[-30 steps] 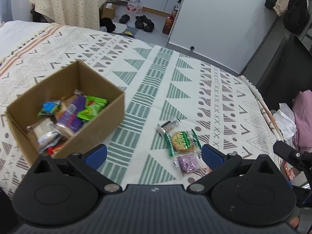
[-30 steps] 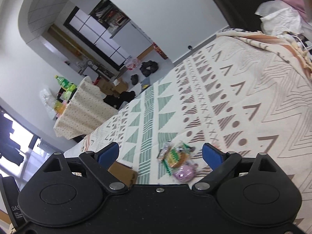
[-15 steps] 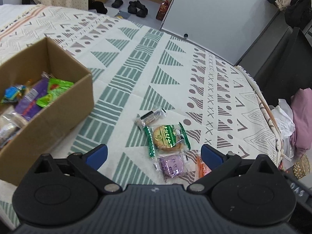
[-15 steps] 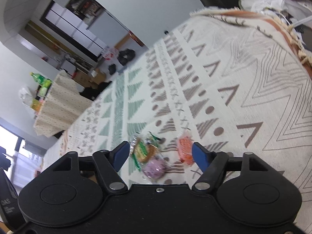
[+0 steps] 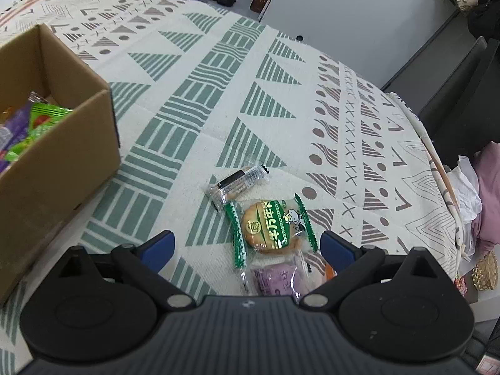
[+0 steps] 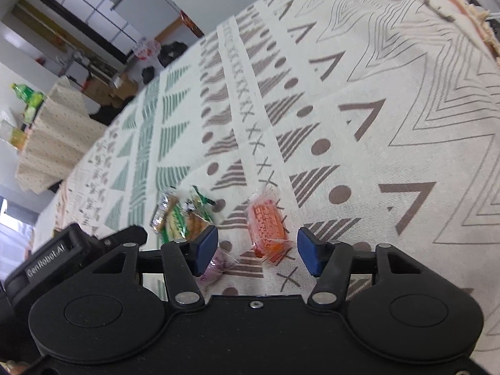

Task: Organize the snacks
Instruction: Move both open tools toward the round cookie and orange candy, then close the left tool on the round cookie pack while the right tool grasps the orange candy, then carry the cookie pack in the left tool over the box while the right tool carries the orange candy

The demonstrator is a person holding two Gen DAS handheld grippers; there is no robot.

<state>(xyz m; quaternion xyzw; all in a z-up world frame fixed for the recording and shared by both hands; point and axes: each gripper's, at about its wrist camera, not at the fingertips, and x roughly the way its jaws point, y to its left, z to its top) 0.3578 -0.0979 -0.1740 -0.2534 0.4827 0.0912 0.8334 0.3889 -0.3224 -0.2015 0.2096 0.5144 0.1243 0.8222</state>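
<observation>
Four wrapped snacks remain loose on the patterned woven tablecloth (image 5: 218, 100) over the table; a cardboard box (image 5: 56, 156) nearby already holds several. Left gripper (image 5: 247, 247) hovers, fingers wide apart, over a round biscuit packet (image 5: 270, 226). Right gripper (image 6: 254, 250), jaws just narrowing but not touching, straddles a crinkly orange packet (image 6: 265, 225).

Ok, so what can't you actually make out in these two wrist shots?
- Cardboard box, left wrist view: cut off by the left edge, so most of its contents are unseen.
- Orange snack packet, left wrist view: mostly hidden behind a finger of the left hand-held gripper.
- Purple snack packet, right wrist view: partly covered by a finger of the right hand-held gripper.
- Packet print, right wrist view: blurred, unreadable.
</observation>
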